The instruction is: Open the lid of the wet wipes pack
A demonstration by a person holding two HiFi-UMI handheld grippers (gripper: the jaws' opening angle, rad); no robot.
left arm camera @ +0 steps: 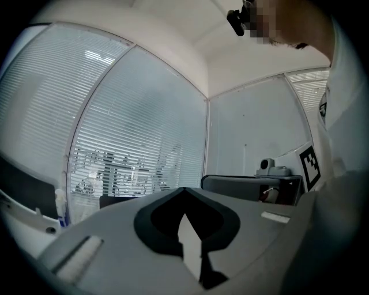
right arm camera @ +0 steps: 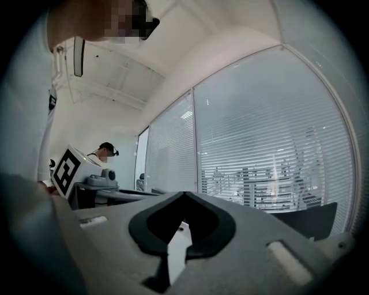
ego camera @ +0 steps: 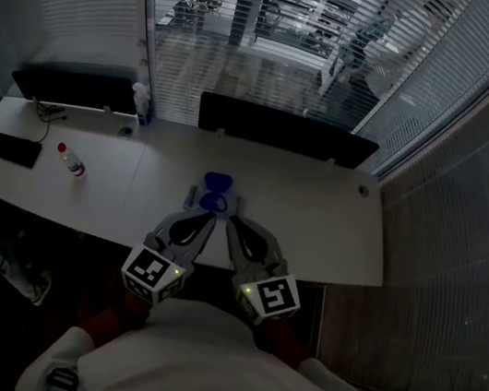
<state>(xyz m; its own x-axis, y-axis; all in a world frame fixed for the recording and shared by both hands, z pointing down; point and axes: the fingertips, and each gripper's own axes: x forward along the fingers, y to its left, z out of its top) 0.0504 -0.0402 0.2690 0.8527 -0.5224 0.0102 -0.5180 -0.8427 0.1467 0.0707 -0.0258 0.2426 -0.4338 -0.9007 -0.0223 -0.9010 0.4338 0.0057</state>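
Note:
The wet wipes pack [ego camera: 216,191] lies on the white desk [ego camera: 315,221], a pale pack with a blue lid on top; the dim head view does not show whether the lid is up. My left gripper [ego camera: 206,218] and right gripper [ego camera: 231,221] point at it side by side, with their tips just short of its near edge. Each has its jaws together with nothing between them. In the left gripper view the left gripper [left arm camera: 184,193] fills the lower frame and hides the pack. The right gripper [right arm camera: 184,196] does the same in the right gripper view.
A small bottle with a red cap [ego camera: 71,160] and a flat black device [ego camera: 15,149] lie at the desk's left. Two dark monitors [ego camera: 284,130] and a white bottle [ego camera: 140,97] stand along the far edge before the blinds. Another person [right arm camera: 105,151] is in the background.

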